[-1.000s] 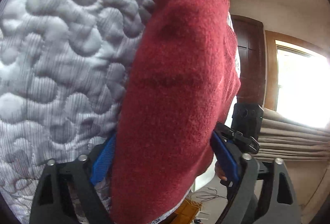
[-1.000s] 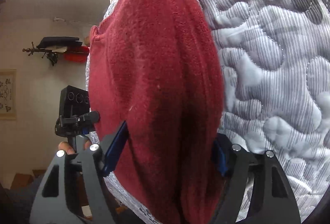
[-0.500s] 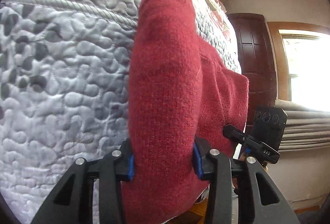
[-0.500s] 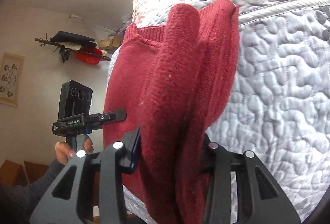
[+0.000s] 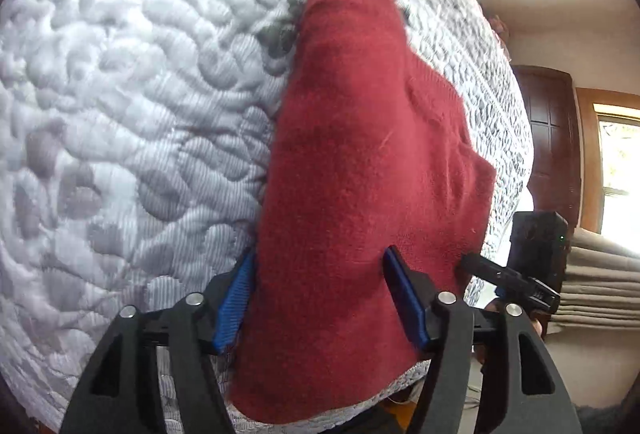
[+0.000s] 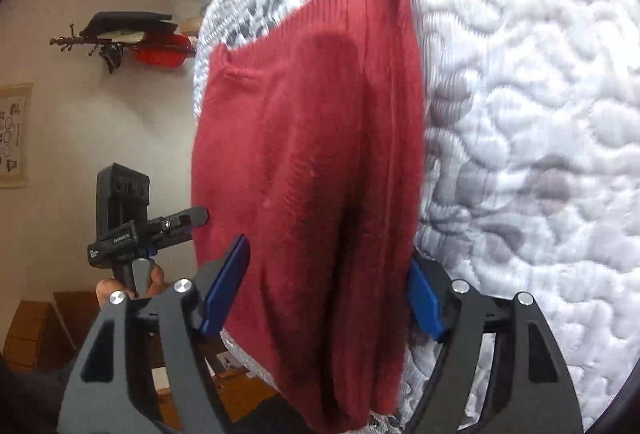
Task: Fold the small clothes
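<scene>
A red knit sweater point(image 5: 360, 174) lies folded in a long band on the white quilted bed cover point(image 5: 120, 114). Its ribbed cuff points away from me in the left wrist view. My left gripper point(image 5: 320, 254) is open, its blue pads point(image 5: 234, 298) spread on either side of the sweater's near end. In the right wrist view the same sweater point(image 6: 312, 154) runs between the blue pads point(image 6: 224, 286) of my right gripper point(image 6: 328, 250), which is open too. Each gripper shows in the other's view: the right one point(image 5: 508, 282) and the left one point(image 6: 160, 230), held by a hand point(image 6: 120, 286).
The quilt point(image 6: 520, 114) fills most of both views. A dark wooden door point(image 5: 548, 154) and a bright window point(image 5: 620, 162) stand beyond the bed. A wall shelf with dark and red items point(image 6: 132, 38) hangs on the other side, and a wooden floor point(image 6: 32, 334) shows below.
Half a second ago both grippers were shut on the sweater. Now both pairs of jaws have spread apart, and the sweater rests on the quilt between them.
</scene>
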Demonstrator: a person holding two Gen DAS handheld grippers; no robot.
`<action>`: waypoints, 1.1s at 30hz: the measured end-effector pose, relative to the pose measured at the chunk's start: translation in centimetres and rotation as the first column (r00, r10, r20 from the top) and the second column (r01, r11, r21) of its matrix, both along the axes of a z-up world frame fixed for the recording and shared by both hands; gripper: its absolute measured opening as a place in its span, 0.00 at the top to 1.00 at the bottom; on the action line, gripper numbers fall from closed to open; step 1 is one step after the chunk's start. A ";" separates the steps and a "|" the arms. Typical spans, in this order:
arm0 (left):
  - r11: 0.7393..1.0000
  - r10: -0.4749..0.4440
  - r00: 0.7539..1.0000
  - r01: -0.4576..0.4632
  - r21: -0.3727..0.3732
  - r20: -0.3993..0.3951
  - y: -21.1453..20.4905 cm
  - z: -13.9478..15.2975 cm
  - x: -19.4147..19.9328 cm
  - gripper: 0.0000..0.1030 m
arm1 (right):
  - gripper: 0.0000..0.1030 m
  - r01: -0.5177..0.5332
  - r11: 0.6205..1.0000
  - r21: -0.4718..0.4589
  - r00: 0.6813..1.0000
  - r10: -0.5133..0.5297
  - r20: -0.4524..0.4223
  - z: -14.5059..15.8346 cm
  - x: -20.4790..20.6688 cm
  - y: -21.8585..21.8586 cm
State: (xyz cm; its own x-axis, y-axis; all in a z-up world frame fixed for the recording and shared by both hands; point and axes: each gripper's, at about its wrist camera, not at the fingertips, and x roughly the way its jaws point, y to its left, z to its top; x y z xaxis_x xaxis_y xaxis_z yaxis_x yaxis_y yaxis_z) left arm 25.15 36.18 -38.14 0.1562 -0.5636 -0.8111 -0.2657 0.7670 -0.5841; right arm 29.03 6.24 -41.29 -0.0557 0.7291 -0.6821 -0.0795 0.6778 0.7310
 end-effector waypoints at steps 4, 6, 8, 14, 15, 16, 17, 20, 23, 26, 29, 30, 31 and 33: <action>0.994 0.020 0.985 -0.038 0.101 0.174 0.6 5.4 -1.6 0.28 | 0.40 0.057 0.998 -0.037 0.991 -0.052 0.124 4.0 2.2 -2.8; 0.996 -0.005 0.972 -0.017 0.092 0.233 0.4 6.7 -2.4 0.28 | 0.53 0.027 0.999 -0.040 0.991 -0.022 0.131 4.0 3.6 -2.7; 0.997 -0.047 0.966 0.029 0.076 0.255 -1.8 7.4 -2.8 0.28 | 0.65 -0.007 0.998 -0.055 0.992 0.014 0.127 3.3 5.4 -2.2; 0.983 -0.180 0.959 0.166 0.083 0.218 -6.7 4.7 -5.0 0.28 | 0.94 -0.057 0.990 -0.128 0.982 0.079 0.173 2.9 6.9 0.5; 0.979 -0.197 0.958 0.181 0.091 0.211 -7.2 4.4 -5.2 0.28 | 0.94 -0.036 0.990 -0.134 0.982 0.059 0.177 2.8 7.2 0.3; 0.976 -0.212 0.956 0.195 0.097 0.204 -7.5 3.9 -5.2 0.28 | 0.94 -0.010 0.989 -0.146 0.984 0.036 0.174 2.3 7.6 -0.2; 0.974 -0.222 0.955 0.206 0.096 0.196 -7.8 3.5 -5.2 0.28 | 0.94 0.009 0.985 -0.170 0.985 0.021 0.171 1.6 8.0 -0.8; 0.969 -0.244 0.953 0.232 0.089 0.178 -8.4 2.6 -5.1 0.28 | 0.93 0.022 0.978 -0.206 0.992 0.005 0.128 -1.2 7.6 -1.1; 0.967 -0.251 0.953 0.238 0.092 0.169 -8.7 2.9 -5.0 0.28 | 0.82 0.035 0.984 -0.175 0.991 -0.011 0.136 0.1 7.0 -1.3; 0.969 -0.244 0.947 0.229 0.093 0.209 -8.4 4.7 -4.8 0.27 | 0.69 0.062 0.986 -0.154 0.979 -0.030 0.203 3.8 5.4 -2.0; 0.977 -0.209 0.944 0.189 0.100 0.255 -7.3 6.0 -4.4 0.19 | 0.69 -0.023 0.995 -0.102 0.975 0.045 0.218 6.5 2.1 -0.6; 0.980 -0.190 0.948 0.169 0.102 0.256 -6.8 5.9 -4.1 0.19 | 0.69 -0.082 0.992 -0.099 0.973 0.101 0.208 6.6 0.7 0.5; 0.983 -0.173 0.953 0.153 0.099 0.250 -6.3 5.5 -3.8 0.19 | 0.72 -0.137 0.985 -0.108 0.967 0.157 0.202 6.2 -0.6 1.6; 0.987 -0.149 0.963 0.133 0.085 0.224 -5.7 4.4 -3.0 0.19 | 0.77 -0.216 0.964 -0.153 0.954 0.242 0.175 4.3 -2.4 3.5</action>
